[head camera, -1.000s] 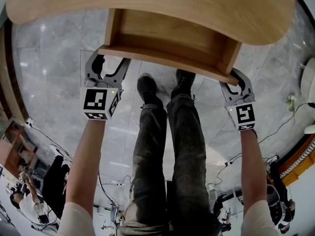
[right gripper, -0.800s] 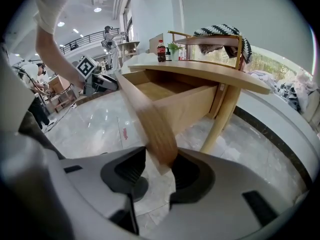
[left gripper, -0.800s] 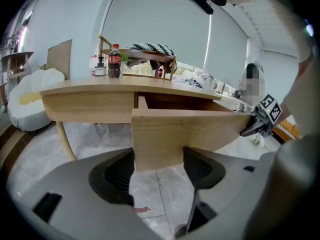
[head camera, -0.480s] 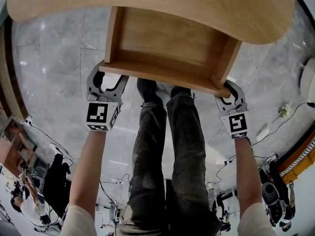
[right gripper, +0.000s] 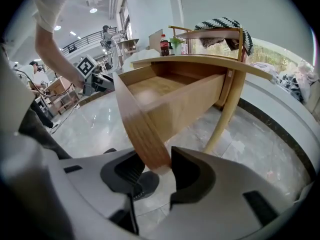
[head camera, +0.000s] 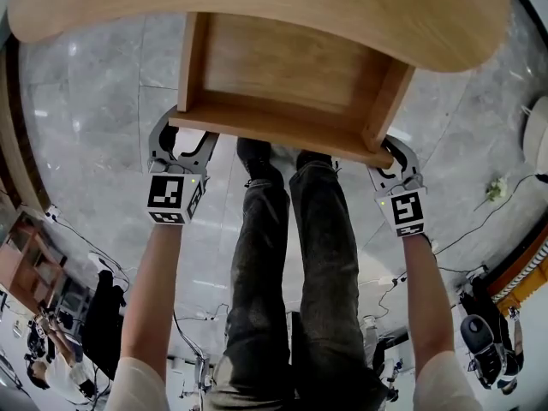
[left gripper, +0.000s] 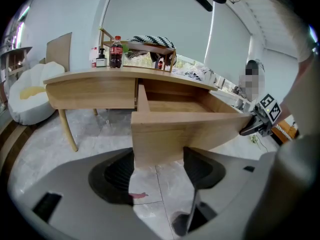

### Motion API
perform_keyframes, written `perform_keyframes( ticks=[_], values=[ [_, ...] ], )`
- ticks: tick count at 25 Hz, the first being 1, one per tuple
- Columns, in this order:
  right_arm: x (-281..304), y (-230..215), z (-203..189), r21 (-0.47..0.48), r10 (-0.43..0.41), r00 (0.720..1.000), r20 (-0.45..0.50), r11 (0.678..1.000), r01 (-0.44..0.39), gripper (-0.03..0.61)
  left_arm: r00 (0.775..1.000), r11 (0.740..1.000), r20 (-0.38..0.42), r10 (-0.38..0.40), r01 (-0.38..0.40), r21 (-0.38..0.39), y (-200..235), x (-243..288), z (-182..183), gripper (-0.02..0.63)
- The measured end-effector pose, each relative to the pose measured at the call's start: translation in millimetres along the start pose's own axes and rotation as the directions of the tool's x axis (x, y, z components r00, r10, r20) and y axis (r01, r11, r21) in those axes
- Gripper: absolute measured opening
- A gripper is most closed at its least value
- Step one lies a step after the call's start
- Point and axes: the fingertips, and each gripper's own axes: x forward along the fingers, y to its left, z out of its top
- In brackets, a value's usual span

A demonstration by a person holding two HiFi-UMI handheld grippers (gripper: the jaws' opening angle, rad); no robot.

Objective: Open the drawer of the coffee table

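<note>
The light wood coffee table (head camera: 257, 7) fills the top of the head view, and its drawer (head camera: 282, 67) stands pulled out toward me, empty inside. My left gripper (head camera: 181, 134) is shut on the left end of the drawer front (head camera: 274, 127). My right gripper (head camera: 390, 154) is shut on the right end. In the left gripper view the front's corner (left gripper: 160, 134) fills the gap between the jaws of the left gripper (left gripper: 159, 156). In the right gripper view the panel's thin edge (right gripper: 140, 129) sits pinched in the right gripper (right gripper: 154, 166).
My legs and black shoes (head camera: 257, 157) stand on the marble floor right under the drawer. A cola bottle (left gripper: 116, 51) and a wooden rack stand on the tabletop. A white beanbag (left gripper: 25, 96) lies to the left, a table leg (right gripper: 227, 111) to the right, and cables run across the floor.
The drawer has slid further out of the table toward me, with both grippers moving back with its front. Most of the travel came early; it has barely moved since.
</note>
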Motion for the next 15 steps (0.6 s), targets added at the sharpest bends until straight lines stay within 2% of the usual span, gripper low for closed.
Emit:
perform_keyframes(
  ticks=[11,15],
  values=[
    [19.2,-12.1,-7.9,0.020,-0.016,1.000,-0.026,1.000,0.016,0.184,1.000,1.000,-0.023,-0.007,0.007,0.000,3.9,20.2,-8.9,0.322],
    [19.9,-14.0,-5.1,0.025,-0.021,1.000,-0.019,0.999,0.022,0.186,1.000,1.000,-0.004,-0.008,0.008,0.001,5.2,21.4,-6.4,0.322]
  ],
)
